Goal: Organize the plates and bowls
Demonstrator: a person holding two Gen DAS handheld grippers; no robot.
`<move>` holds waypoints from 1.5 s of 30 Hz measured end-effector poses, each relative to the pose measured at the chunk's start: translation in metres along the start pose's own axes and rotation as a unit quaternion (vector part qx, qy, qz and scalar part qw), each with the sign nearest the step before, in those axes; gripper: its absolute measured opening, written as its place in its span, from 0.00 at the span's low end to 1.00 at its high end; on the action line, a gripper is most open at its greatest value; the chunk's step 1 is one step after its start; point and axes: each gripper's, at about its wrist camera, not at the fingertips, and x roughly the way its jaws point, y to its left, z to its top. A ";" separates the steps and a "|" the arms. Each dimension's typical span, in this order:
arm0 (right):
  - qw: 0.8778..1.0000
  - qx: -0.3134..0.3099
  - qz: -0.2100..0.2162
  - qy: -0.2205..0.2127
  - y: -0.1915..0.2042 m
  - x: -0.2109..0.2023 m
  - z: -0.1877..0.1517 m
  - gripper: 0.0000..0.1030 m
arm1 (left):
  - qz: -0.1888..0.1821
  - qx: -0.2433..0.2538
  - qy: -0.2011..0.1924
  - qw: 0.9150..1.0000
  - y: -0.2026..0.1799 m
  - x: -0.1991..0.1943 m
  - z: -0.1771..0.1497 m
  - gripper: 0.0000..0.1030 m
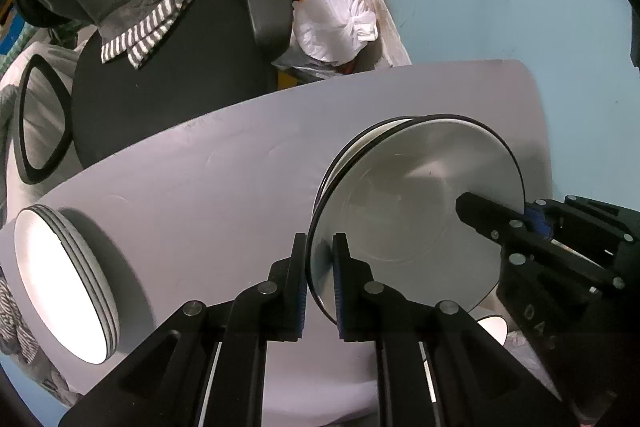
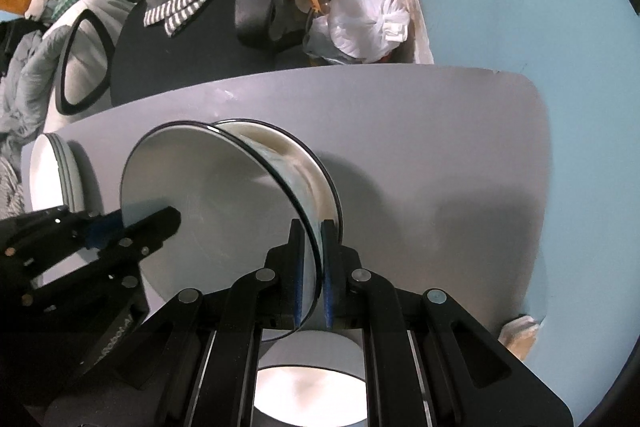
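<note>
A white plate with a black rim [image 1: 416,203] [image 2: 208,203] is held above a second plate or bowl [image 1: 360,147] [image 2: 304,163] on the grey table [image 1: 200,179] [image 2: 420,147]. My left gripper [image 1: 320,247] is shut on the plate's near rim; it shows at the left in the right wrist view [image 2: 160,219]. My right gripper [image 2: 312,239] is shut on the opposite rim and shows at the right in the left wrist view [image 1: 472,207]. A stack of white plates [image 1: 64,287] [image 2: 52,171] sits at the table's left end.
A black office chair [image 1: 168,67] [image 2: 192,39] with striped cloth stands beyond the table. A white tied bag [image 1: 340,23] [image 2: 368,23] lies on the floor by the blue wall. Another white dish [image 2: 308,387] sits below my right gripper.
</note>
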 end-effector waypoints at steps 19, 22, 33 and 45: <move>0.999 -0.004 -0.012 0.030 0.007 -0.006 0.009 0.17 | -0.011 -0.017 -0.012 1.000 0.009 -0.012 0.005 0.11; 0.999 -0.012 -0.026 0.022 0.010 -0.012 0.010 0.32 | -0.015 -0.021 -0.014 1.000 0.010 -0.014 0.003 0.12; 0.999 -0.014 -0.037 -0.002 0.008 -0.027 0.007 0.35 | -0.001 -0.025 -0.032 0.999 0.011 -0.027 -0.008 0.27; 0.995 -0.025 -0.080 -0.054 0.013 -0.060 -0.015 0.51 | 0.004 0.005 -0.085 0.996 -0.001 -0.063 -0.036 0.47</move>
